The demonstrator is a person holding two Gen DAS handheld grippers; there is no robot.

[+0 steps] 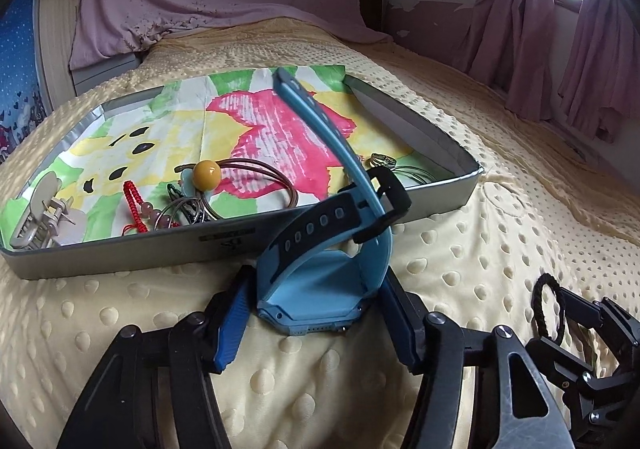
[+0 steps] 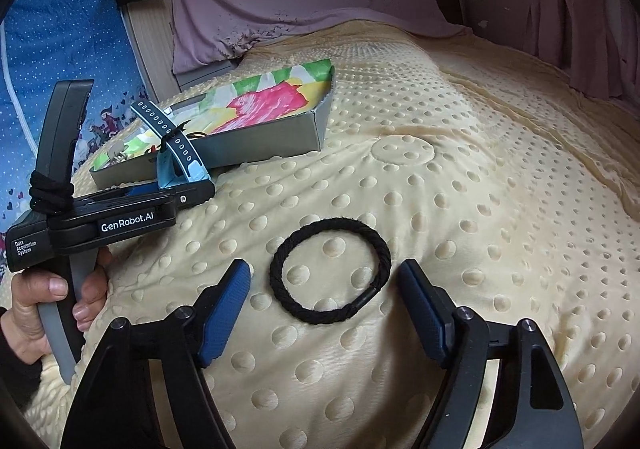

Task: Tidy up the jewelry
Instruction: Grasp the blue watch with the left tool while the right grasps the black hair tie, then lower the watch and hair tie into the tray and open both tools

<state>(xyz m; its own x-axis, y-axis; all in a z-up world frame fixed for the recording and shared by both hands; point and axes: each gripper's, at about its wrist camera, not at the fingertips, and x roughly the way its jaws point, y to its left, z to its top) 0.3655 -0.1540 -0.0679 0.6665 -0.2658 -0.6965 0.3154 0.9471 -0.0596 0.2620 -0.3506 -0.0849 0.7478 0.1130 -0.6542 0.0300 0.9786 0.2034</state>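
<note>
A light-blue watch (image 1: 320, 289) with a blue and black strap lies on the bed just in front of the grey tray (image 1: 160, 245). My left gripper (image 1: 316, 313) is open, its blue pads on either side of the watch body with small gaps. The watch also shows in the right wrist view (image 2: 180, 165). A black braided bracelet (image 2: 330, 269) lies flat on the bed between the fingers of my open right gripper (image 2: 326, 309). It shows at the right edge of the left wrist view (image 1: 548, 309).
The tray, lined with a colourful drawing, holds a hair claw (image 1: 40, 217), a red cord (image 1: 134, 205), a yellow-bead hair tie (image 1: 207, 173), wire bangles and a ring (image 1: 382, 159). The bed has a dotted cream blanket (image 2: 480, 209). Pink curtains (image 1: 560, 49) hang at the right.
</note>
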